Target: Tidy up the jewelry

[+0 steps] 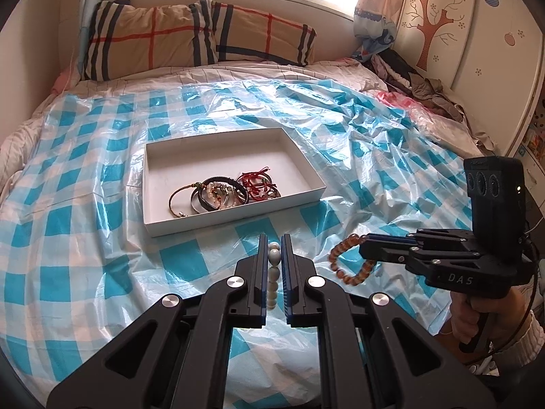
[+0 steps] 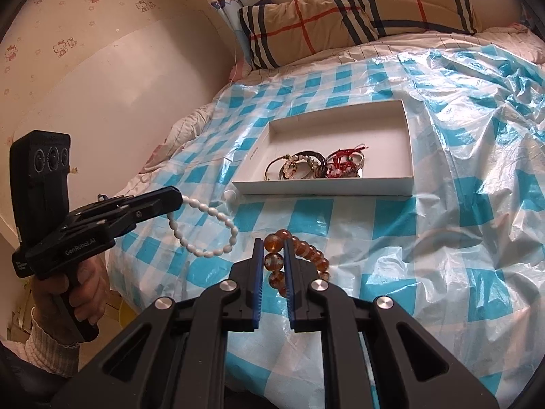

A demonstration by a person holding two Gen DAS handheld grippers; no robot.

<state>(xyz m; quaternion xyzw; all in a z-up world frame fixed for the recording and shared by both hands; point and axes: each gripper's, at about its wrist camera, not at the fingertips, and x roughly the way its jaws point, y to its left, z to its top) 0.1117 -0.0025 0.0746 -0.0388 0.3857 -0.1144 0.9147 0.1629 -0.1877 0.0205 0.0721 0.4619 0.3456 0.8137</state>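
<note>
My left gripper (image 1: pixel 274 242) is shut on a white bead bracelet (image 1: pixel 274 274) and holds it above the bed; it also shows in the right wrist view (image 2: pixel 177 197), the bracelet (image 2: pixel 204 231) hanging in a loop. My right gripper (image 2: pixel 273 242) is shut on an amber bead bracelet (image 2: pixel 308 252); in the left wrist view it (image 1: pixel 366 240) holds that bracelet (image 1: pixel 344 262) to the right of my left gripper. A white shallow box (image 1: pixel 235 223) (image 2: pixel 323 187) ahead holds several bracelets (image 1: pixel 224 191) (image 2: pixel 316 167), red cord, dark and beaded.
The bed is covered by a crinkled blue-and-white checked plastic sheet (image 1: pixel 85 170) (image 2: pixel 460 204). A plaid pillow (image 1: pixel 190 34) lies at the head under a window. Clothes (image 1: pixel 419 81) are piled at the right by a wardrobe. A wall (image 2: pixel 102 85) is left of the bed.
</note>
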